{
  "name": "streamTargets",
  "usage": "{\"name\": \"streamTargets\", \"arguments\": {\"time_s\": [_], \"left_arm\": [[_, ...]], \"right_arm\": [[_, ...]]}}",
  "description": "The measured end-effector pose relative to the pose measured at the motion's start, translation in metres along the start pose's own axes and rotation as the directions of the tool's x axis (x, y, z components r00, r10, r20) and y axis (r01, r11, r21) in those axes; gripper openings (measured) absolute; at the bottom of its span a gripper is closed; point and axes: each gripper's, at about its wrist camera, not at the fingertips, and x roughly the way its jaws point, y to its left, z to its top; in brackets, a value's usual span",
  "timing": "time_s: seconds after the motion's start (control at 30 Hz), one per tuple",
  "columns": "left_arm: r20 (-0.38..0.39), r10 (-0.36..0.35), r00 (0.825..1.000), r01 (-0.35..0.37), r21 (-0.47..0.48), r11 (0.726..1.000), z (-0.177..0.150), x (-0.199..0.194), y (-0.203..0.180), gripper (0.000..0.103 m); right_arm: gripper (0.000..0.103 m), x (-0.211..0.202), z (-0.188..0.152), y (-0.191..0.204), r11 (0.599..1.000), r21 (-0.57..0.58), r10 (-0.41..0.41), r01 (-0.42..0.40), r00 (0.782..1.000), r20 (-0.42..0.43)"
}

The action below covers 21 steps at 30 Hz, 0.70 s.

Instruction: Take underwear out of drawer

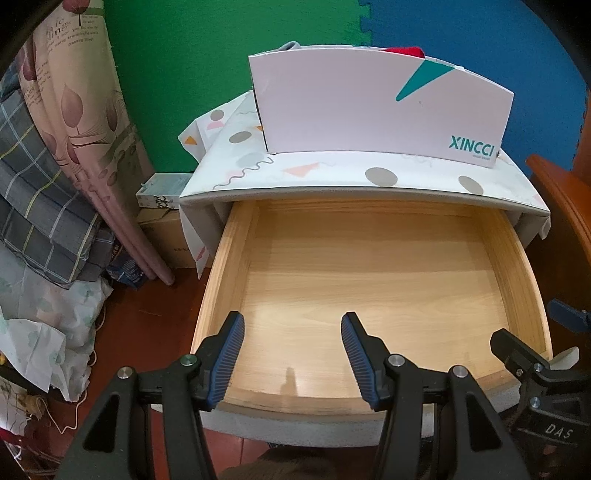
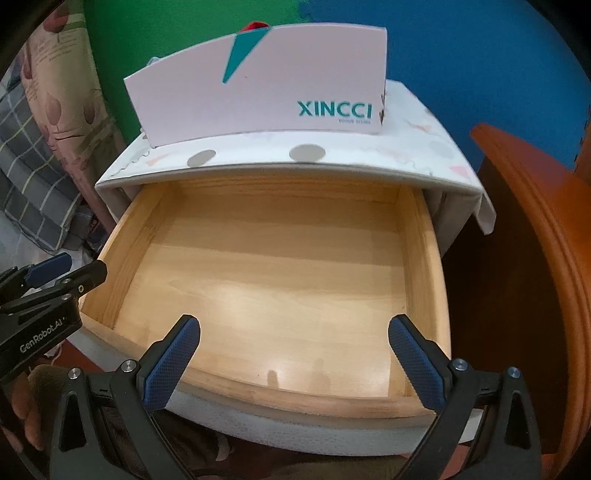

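Observation:
The pale wooden drawer [image 1: 369, 280] [image 2: 266, 280] is pulled out of a small cabinet, and I see only bare wood inside it, no underwear. My left gripper [image 1: 292, 321] hovers over the drawer's front edge, open with nothing between its blue pads. My right gripper [image 2: 294, 325] hangs over the same front edge, open wider and also holding nothing. Each gripper shows at the edge of the other's view: the right gripper [image 1: 517, 354] and the left gripper [image 2: 55, 273]. A bit of red cloth [image 1: 404, 51] [image 2: 256, 26] and of grey cloth [image 1: 291, 46] peeks out of the white box on top.
A white XINCCI box [image 1: 369, 107] [image 2: 266, 85] stands on the cabinet's patterned cover [image 1: 332, 173]. Folded bedding and a rolled quilt [image 1: 74, 147] pile up at the left. An orange wooden furniture edge [image 2: 535, 221] stands close on the right. Green and blue foam wall behind.

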Motion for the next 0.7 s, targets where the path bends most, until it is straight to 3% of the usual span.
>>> {"name": "streamTargets", "arguments": {"time_s": [0.7], "left_arm": [[-0.001,-0.001,1.0,0.001,0.002,1.0,0.0003,0.0006,-0.0036,0.056]], "right_arm": [[0.101,0.0052,-0.0045,-0.0031,1.0,0.024,0.0,0.001,1.0,-0.021]]}}
